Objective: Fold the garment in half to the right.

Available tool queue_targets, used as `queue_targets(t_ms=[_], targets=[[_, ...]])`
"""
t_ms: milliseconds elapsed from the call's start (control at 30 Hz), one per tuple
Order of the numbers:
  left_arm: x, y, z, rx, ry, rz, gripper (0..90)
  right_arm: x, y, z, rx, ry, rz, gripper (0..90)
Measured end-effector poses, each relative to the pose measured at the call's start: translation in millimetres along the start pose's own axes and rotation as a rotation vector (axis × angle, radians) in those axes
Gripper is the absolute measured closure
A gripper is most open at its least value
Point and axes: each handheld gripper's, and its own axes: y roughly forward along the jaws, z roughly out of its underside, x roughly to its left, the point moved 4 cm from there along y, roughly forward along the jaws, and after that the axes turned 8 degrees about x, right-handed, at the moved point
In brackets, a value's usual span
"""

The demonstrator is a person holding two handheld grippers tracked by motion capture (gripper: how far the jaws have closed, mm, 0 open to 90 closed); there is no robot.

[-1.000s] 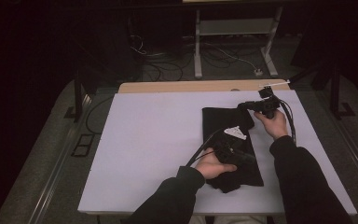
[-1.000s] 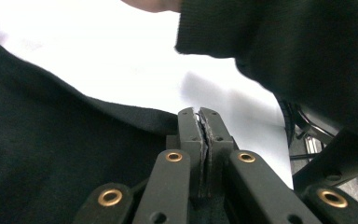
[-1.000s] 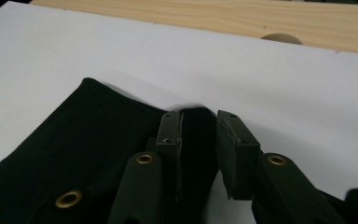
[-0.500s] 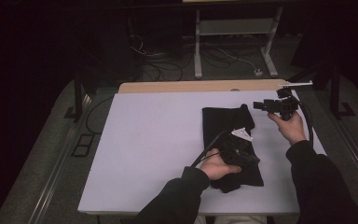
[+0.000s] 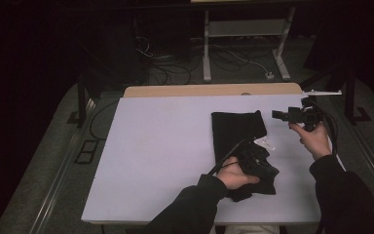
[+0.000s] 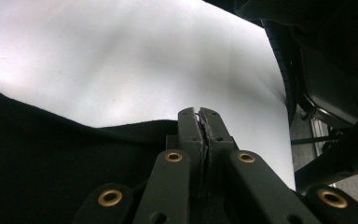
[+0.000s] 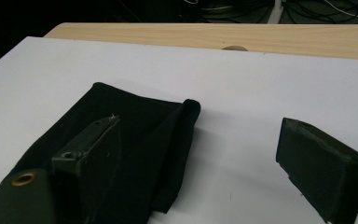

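A white-covered table [image 5: 165,161] is seen from above, with a black garment [image 5: 241,146] laid toward its right half. The garment's long axis runs from the far edge of the table toward the person, its far end lying flat and folded, its near end bunched under the left hand.

The left gripper [image 5: 259,163] is set down on the near part of the garment. In the left gripper view its jaws are pressed together, and a thin edge of the black cloth [image 6: 74,163] appears to be pinched between the pads; the hold is judged to be on the garment's near portion.

The right gripper [image 5: 285,115] is held above the table just off the garment's far right corner, clear of the cloth. Its jaws have just been opening and now stand spread, with nothing between them. In the right gripper view the garment [image 7: 140,140] lies ahead of and below the left-hand jaw, its folded edge [image 7: 189,112] nearest.

The right gripper is therefore the nearer one to the far end. It is judged that any next grasp there would require a move inward and down toward the folded corner.
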Motion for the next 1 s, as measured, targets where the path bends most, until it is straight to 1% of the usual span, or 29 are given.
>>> queue_targets(t_ms=[100,167,200,267,333,400,433,467,500,533,567,633,700,767,833,867,900,1000], targets=[[-1.7,3.9,-1.2,0.026,0.009,-0.012,87.5,0.2,-4.8,2.4,-0.002,-0.004,0.000,12.4],[-1.7,5.9,-1.4,0.033,0.009,-0.006,87.5,0.4,-7.6,3.9,-0.012,-0.009,-0.004,12.3],[-0.7,6.3,-1.4,0.036,0.011,-0.014,87.5,0.6,-8.6,4.6,-0.013,-0.006,-0.005,12.1],[0.4,6.9,-0.8,0.048,0.010,-0.015,87.4,0.8,-9.7,6.4,-0.014,-0.008,-0.009,12.1],[1.7,7.3,-0.2,0.057,-0.004,-0.011,86.2,1.3,-10.3,8.2,-0.016,-0.009,-0.016,11.5],[1.4,6.2,-0.5,0.047,-0.025,-0.003,82.6,1.9,-10.5,10.0,-0.020,-0.015,-0.021,10.1],[2.2,5.0,-1.3,0.039,-0.017,-0.004,81.5,2.5,-10.7,10.9,-0.022,-0.014,-0.026,9.8],[1.5,3.9,-2.1,0.023,-0.030,0.002,79.8,3.0,-11.0,11.8,-0.023,-0.017,-0.032,9.6],[0.2,2.1,-2.5,0.016,-0.044,0.009,75.8,3.6,-11.2,12.5,-0.027,-0.017,-0.033,9.2],[1.8,-0.5,-2.7,0.018,-0.022,0.006,71.9,4.1,-11.6,13.3,-0.030,-0.019,-0.035,8.8],[1.7,-2.7,-2.9,0.014,-0.028,0.015,70.0,4.5,-12.0,13.9,-0.031,-0.022,-0.036,8.3],[3.0,-7.7,-3.7,0.001,-0.024,0.008,61.7,5.2,-13.0,14.6,-0.031,-0.026,-0.038,7.4],[5.0,-13.3,-4.4,-0.015,-0.022,0.004,56.0,5.6,-14.4,14.7,-0.033,-0.030,-0.041,6.4],[6.5,-19.5,-4.2,-0.025,-0.029,0.000,45.3,6.3,-16.1,14.9,-0.037,-0.034,-0.041,5.3],[7.9,-26.0,-3.3,-0.039,-0.031,-0.002,38.3,7.4,-18.0,15.8,-0.039,-0.038,-0.040,2.5],[10.0,-30.7,-2.5,-0.046,-0.025,-0.015,34.2,8.0,-19.2,16.5,-0.039,-0.041,-0.040,1.1],[10.7,-33.2,-1.9,-0.053,-0.030,-0.019,31.1,9.0,-20.5,17.4,-0.043,-0.047,-0.038,0.0],[15.4,-42.6,0.9,-0.073,-0.023,-0.059,19.8,9.7,-23.7,19.6,-0.051,-0.054,-0.029,0.0]])
